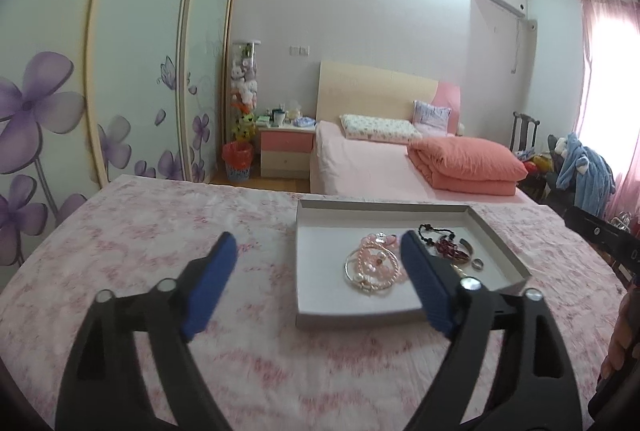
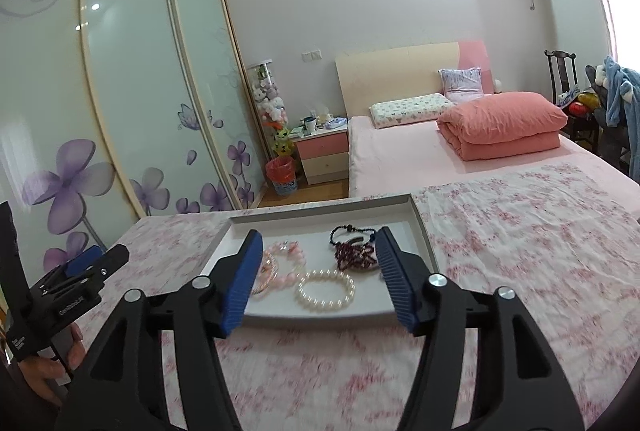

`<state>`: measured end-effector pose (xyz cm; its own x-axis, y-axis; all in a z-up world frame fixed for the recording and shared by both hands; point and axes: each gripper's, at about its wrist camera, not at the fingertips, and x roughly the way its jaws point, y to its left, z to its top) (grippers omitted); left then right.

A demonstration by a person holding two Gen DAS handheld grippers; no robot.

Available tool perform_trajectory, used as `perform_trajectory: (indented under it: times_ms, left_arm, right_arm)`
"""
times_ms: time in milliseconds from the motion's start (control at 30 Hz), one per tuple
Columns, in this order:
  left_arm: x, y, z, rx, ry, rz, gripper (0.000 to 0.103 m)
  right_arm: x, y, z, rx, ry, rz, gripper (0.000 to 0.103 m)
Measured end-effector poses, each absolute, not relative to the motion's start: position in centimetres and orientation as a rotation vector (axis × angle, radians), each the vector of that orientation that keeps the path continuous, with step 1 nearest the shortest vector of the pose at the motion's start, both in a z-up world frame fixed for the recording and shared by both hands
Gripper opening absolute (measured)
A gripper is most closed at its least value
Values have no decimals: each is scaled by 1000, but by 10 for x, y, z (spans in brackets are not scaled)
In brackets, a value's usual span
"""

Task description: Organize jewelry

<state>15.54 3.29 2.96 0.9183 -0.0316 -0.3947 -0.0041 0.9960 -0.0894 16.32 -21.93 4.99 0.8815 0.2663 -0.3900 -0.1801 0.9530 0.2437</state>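
At centre frame in both wrist views, a shallow white tray [image 2: 422, 231] rests on a pink floral cloth [image 2: 520, 251]. Within it lie a white pearl bracelet [image 2: 325, 289], pink beads [image 2: 286, 259] and dark red beads [image 2: 356, 255]. Left gripper [image 1: 316, 263] and right gripper [image 2: 318, 259] both stand with jaws apart and empty, short of the tray's near edge.
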Motion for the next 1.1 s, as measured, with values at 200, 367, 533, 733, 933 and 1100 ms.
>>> perform_trajectory:
  times_ms: [200, 367, 533, 733, 933, 1100]
  left_arm:
    - [114, 31, 30, -93, 351, -14, 99]
    - [92, 25, 26, -81, 331, -9, 99]
    - [77, 17, 23, -50, 317, -9, 99]
    - [67, 11, 17, -33, 322, -20, 99]
    - [61, 8, 15, -14, 321, -33, 99]
    - [60, 6, 15, -10, 323, -35, 99]
  right_arm:
    - [132, -217, 47, 167, 425, 213, 78]
    - [111, -215, 39, 160, 427, 205, 94]
    - [93, -210, 35, 105, 391, 179, 101]
    - [79, -206, 28, 82, 366, 174, 101]
    - [70, -206, 24, 91, 352, 175, 101]
    - [67, -208, 22, 95, 345, 178, 101]
